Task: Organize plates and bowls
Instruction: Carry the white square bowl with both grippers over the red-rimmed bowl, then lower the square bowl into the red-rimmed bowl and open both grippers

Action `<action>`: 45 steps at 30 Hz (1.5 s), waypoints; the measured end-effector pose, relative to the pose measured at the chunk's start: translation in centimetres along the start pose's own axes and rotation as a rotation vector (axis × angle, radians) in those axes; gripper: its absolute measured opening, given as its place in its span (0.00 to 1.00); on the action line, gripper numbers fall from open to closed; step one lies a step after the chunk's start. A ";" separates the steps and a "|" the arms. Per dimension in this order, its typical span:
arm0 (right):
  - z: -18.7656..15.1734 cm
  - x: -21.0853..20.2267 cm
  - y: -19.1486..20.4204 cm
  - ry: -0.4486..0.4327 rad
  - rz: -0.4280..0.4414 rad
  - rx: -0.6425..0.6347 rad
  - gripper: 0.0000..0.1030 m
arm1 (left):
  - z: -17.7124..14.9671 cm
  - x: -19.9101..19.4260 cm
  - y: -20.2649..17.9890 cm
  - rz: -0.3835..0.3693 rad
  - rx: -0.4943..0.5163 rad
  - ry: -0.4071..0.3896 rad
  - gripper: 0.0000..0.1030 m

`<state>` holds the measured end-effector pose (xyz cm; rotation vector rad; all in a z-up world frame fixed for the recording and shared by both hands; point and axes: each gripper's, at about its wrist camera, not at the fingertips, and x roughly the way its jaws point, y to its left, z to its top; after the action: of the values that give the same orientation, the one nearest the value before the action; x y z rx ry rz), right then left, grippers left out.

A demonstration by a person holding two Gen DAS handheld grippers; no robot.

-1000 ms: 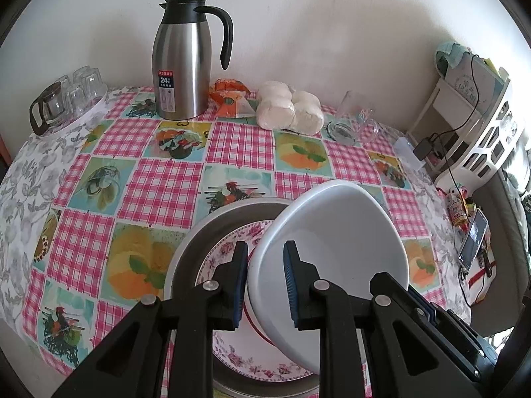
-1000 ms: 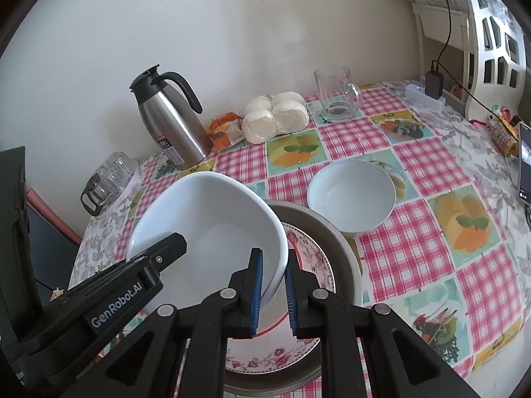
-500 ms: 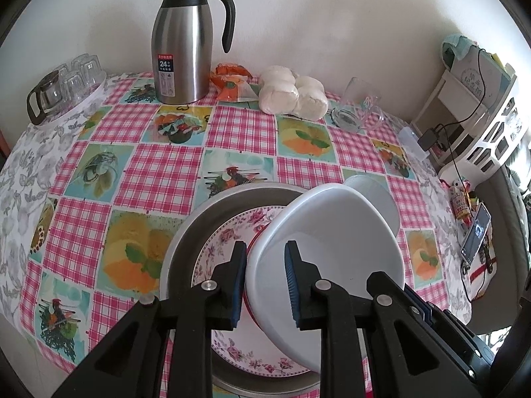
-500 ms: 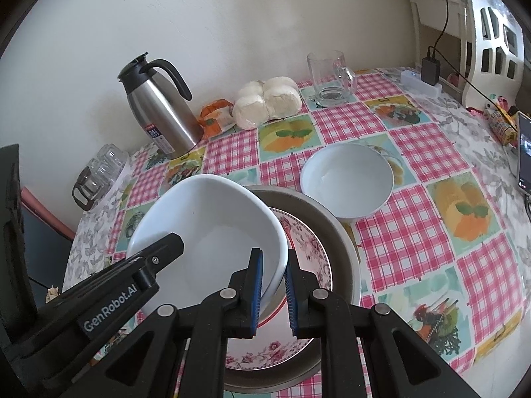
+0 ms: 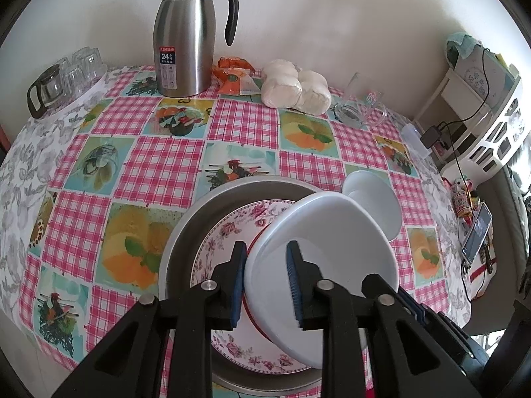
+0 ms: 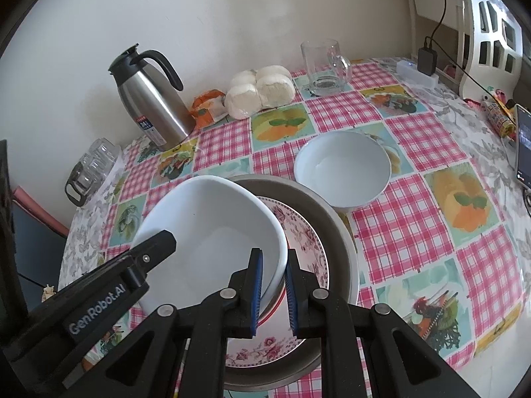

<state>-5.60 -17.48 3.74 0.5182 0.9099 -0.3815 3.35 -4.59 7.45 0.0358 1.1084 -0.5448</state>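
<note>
A large white bowl tilts over a floral plate that lies in a round metal pan. A red-rimmed edge peeks out under the bowl. My left gripper straddles the bowl's near rim; its jaws are opening, and the pads stand apart from the thin wall. In the right wrist view, my right gripper is shut on the opposite rim of the large white bowl, above the floral plate and the pan. A smaller white bowl sits on the cloth just beyond the pan.
On the checked tablecloth at the back stand a steel thermos jug, an orange snack packet, bagged white buns and a glass mug. Glass cups sit far left. A phone and a white shelf are at the right.
The left jaws have spread wider around the bowl's rim. The bowl has settled a little lower over the plate, and the smaller bowl has come into the left view. The right grip is unchanged.
</note>
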 end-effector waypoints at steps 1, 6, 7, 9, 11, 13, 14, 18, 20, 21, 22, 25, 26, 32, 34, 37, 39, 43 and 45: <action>0.0 0.1 0.0 0.004 -0.004 0.000 0.15 | 0.0 0.0 0.0 -0.003 -0.002 0.001 0.30; -0.1 0.3 0.0 0.011 -0.014 -0.002 0.16 | 0.0 -0.1 -0.2 -0.003 0.004 -0.003 0.32; -0.1 0.3 0.0 0.011 -0.014 -0.002 0.16 | 0.0 -0.1 -0.1 -0.004 0.002 -0.002 0.32; -0.1 0.3 0.0 0.011 -0.014 -0.001 0.16 | 0.0 -0.1 -0.2 -0.006 0.000 -0.002 0.32; -0.1 0.3 0.0 0.012 -0.013 0.000 0.16 | 0.0 0.0 -0.2 -0.009 -0.002 -0.002 0.32; -0.1 0.3 0.0 0.013 -0.011 0.005 0.16 | 0.0 -0.1 -0.1 -0.011 -0.003 0.000 0.32; -0.1 0.3 -0.1 0.015 -0.009 0.007 0.17 | 0.0 -0.1 -0.1 -0.011 -0.003 0.001 0.32; -0.1 0.4 0.0 0.017 -0.022 0.008 0.31 | 0.0 -0.1 0.0 -0.016 -0.009 0.003 0.45; 0.0 0.2 0.0 0.010 -0.022 0.011 0.43 | 0.0 -0.2 0.0 -0.015 -0.014 0.001 0.52; 0.0 0.1 -0.1 0.004 -0.024 0.015 0.54 | 0.0 -0.3 0.0 -0.016 -0.015 -0.002 0.54; 0.0 -0.1 -0.1 -0.005 -0.031 0.019 0.57 | 0.1 -0.4 0.1 -0.017 -0.019 -0.006 0.55; 0.2 -0.3 -0.2 -0.018 -0.035 0.022 0.61 | 0.2 -0.6 0.3 -0.001 -0.029 -0.013 0.62; 0.2 -0.3 -0.3 -0.020 -0.035 0.025 0.64 | 0.2 -0.7 0.5 0.005 -0.032 -0.014 0.64; 0.2 -0.3 -0.3 -0.031 -0.044 0.021 0.76 | 0.4 -0.8 1.2 0.048 -0.048 -0.018 0.72; 0.2 -0.3 -0.3 -0.039 -0.049 0.017 0.82 | 0.5 -0.9 1.5 0.054 -0.055 -0.026 0.74; 0.2 -0.3 -0.3 -0.046 -0.054 0.012 0.88 | 0.6 -1.0 1.9 0.076 -0.062 -0.041 0.79; 0.2 -0.3 -0.3 -0.049 -0.056 0.010 0.93 | 0.7 -1.0 2.1 0.090 -0.070 -0.046 0.79; 0.2 -0.3 -0.3 -0.052 -0.060 0.006 0.98 | 0.7 -1.2 2.8 0.115 -0.091 -0.062 0.80; 0.2 -0.3 -0.3 -0.052 -0.060 0.006 0.99 | 0.8 -1.2 3.1 0.127 -0.101 -0.071 0.80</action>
<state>-5.77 -17.81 4.02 0.4854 0.8760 -0.4508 4.94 -1.62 8.14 -0.0007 1.0555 -0.3738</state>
